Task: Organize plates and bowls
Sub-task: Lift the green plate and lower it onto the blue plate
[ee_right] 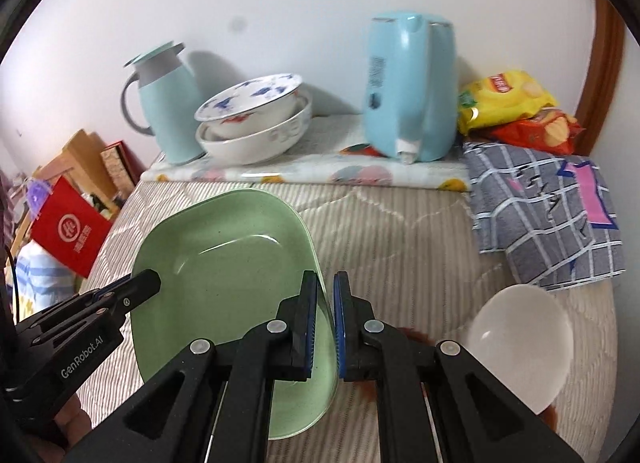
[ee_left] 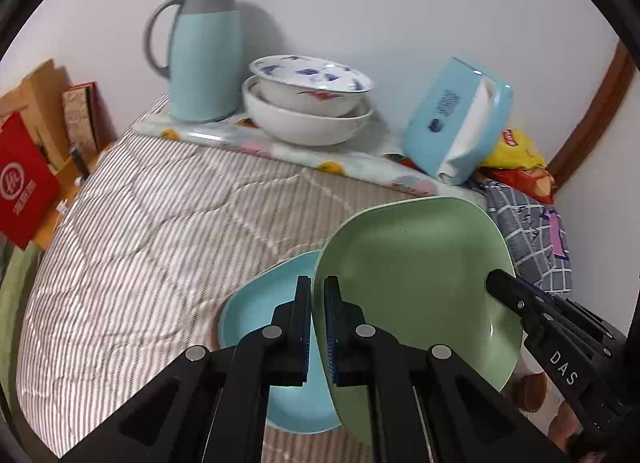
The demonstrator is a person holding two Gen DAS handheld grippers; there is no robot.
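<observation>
**Both Grippers Clamp One Green Plate Above the Quilt**

Fingers of the left gripper are pinched tight on the left rim of the green plate, their ribbed blue pads pressing the thin edge from both sides. Matching black fingers of the right gripper are clenched on the opposite rim of the same plate, so the dish is held between the two tools, tilted and raised off the bedding. Each gripper is matt black plastic with round silver rivets at its joints; in the left wrist view the right tool's tip enters from the lower right with white lettering on its side.

That plate is a rounded square with a shallow well and a smooth, faintly speckled glaze. Just beneath it in the left wrist view lies a blue plate of the same rounded-square shape, flat on the quilt, a soft padded cover with fine grey and white stripes and stitched seams. A translucent white bowl, round and glossy, rests on the quilt to the right in the right wrist view.

Further back, on a glossy fruit-printed cloth, two round white ceramic bowls sit nested, the upper one painted with blue shapes. Beside them stand a pale blue jug with a grey handle and a pale blue tissue box. Crinkled snack bags and a checked grey cloth lie at the right.
</observation>
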